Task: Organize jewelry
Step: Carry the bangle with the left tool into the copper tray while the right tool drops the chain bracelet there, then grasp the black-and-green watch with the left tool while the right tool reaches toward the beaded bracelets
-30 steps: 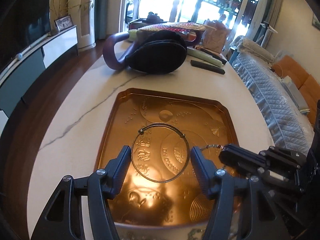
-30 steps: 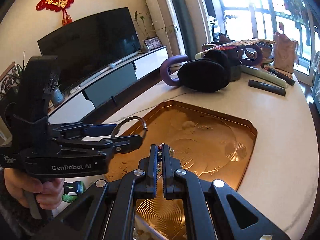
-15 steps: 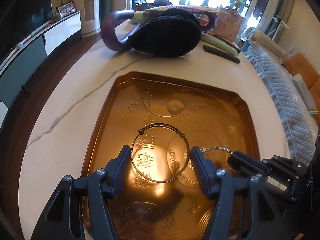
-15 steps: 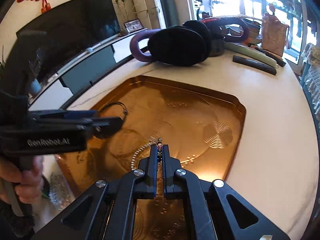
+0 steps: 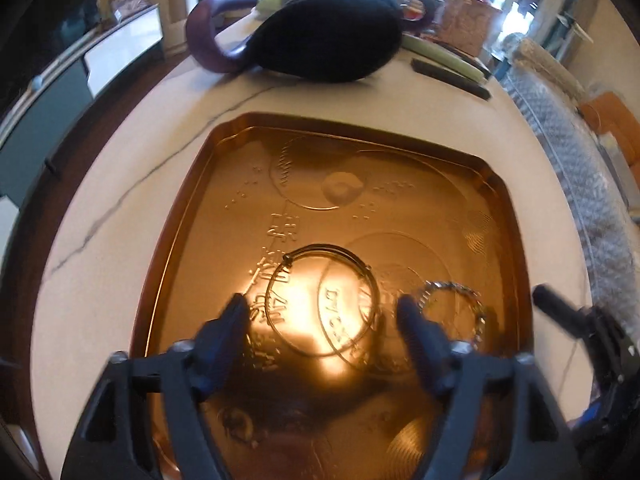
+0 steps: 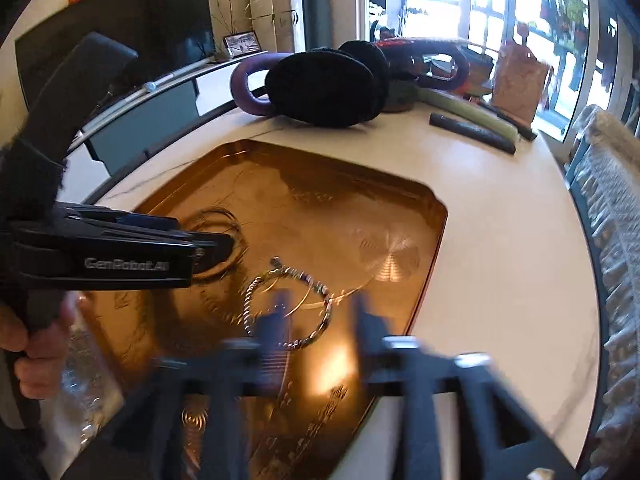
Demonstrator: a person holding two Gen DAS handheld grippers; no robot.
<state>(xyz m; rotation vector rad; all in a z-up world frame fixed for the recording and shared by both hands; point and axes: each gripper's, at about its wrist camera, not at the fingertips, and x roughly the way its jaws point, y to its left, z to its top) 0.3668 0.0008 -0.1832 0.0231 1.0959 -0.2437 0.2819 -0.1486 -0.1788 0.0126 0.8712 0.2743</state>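
Note:
A thin wire bangle (image 5: 287, 258) lies flat on the gold embossed tray (image 5: 400, 168), between the fingers of my left gripper (image 5: 320, 312). Its jaws are opening and there is a gap on both sides of the bangle. A twisted silver chain bracelet (image 6: 245, 304) lies on the tray (image 6: 340, 208) just ahead of my right gripper (image 6: 318, 312). These jaws are also opening, blurred, with nothing pressed between them. The bracelet (image 5: 448, 285) rests right of the bangle. From the side, the left gripper (image 6: 224, 244) partly hides the bangle (image 6: 224, 216).
At the far end of the white marble table (image 5: 100, 280) sit black round cushions (image 5: 324, 40), a purple ring (image 5: 204, 40), a dark bar (image 6: 472, 132) and a green stick. A person's hand (image 6: 32, 360) holds the left gripper over a clear plastic bag. A quilted sofa cover (image 5: 580, 168) lies right.
Both grippers sank toward the tray. The left jaws widened off the bangle, and the right jaws went from shut to open, leaving the chain bracelet lying on the tray.

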